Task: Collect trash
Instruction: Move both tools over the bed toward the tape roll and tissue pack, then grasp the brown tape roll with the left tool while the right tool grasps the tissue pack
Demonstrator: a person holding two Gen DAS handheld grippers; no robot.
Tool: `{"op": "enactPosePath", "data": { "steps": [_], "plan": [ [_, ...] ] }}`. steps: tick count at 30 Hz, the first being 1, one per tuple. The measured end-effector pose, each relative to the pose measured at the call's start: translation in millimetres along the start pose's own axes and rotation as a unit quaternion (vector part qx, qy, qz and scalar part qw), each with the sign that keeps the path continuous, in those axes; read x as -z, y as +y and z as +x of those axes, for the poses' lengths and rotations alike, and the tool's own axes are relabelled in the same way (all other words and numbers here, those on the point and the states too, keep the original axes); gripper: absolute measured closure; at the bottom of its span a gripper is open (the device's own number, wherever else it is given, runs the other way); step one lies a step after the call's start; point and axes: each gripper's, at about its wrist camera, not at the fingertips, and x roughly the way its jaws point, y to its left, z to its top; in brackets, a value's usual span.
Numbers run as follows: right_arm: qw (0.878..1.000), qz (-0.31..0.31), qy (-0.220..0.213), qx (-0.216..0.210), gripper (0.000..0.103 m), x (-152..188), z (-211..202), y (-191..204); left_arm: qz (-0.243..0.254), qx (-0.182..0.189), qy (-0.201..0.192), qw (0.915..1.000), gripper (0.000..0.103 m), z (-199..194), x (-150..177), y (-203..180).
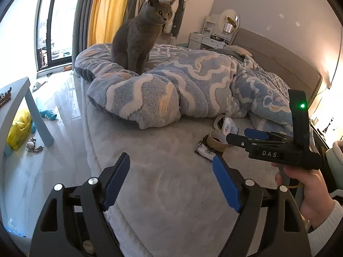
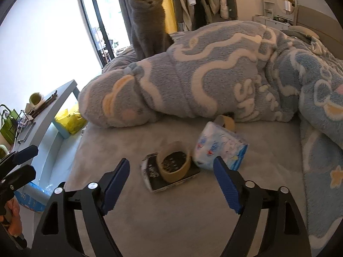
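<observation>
Trash lies on the grey bed sheet (image 2: 193, 214): a brown tape roll (image 2: 174, 164) on a black-and-white wrapper (image 2: 150, 171), a blue-white tissue pack (image 2: 220, 147), and a second tape roll (image 2: 225, 122) by the blanket. My right gripper (image 2: 171, 171) is open, just short of the first roll and wrapper. My left gripper (image 1: 171, 171) is open and empty above bare sheet. In the left wrist view the right gripper (image 1: 246, 136) hovers over the roll (image 1: 217, 143), wrapper (image 1: 204, 151) and pack (image 1: 230, 126).
A grey cat (image 1: 139, 40) sits on the bunched blue fleece blanket (image 2: 203, 75). A light blue side table (image 1: 21, 98) stands left of the bed with a yellow bag (image 1: 19, 130) under it. Toys lie on the floor (image 1: 49, 115).
</observation>
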Motion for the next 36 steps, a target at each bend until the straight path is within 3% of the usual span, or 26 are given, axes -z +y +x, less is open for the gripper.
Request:
{"op": "enactPosePath", "data": {
  "steps": [20, 28, 36],
  "plan": [
    [0.996, 0.086, 0.014, -0.003, 0.014, -17, 28, -69, 0.057, 0.055, 0.032, 0.9963, 0.017, 58, -8, -41],
    [0.987, 0.149, 0.032, -0.047, 0.013, -15, 50, -98, 0.074, 0.077, 0.047, 0.9932, 0.015, 83, -15, -57],
    [0.985, 0.149, 0.056, -0.069, 0.013, -17, 70, -99, 0.096, 0.083, 0.069, 0.9896, 0.015, 109, -15, -75]
  ]
}}
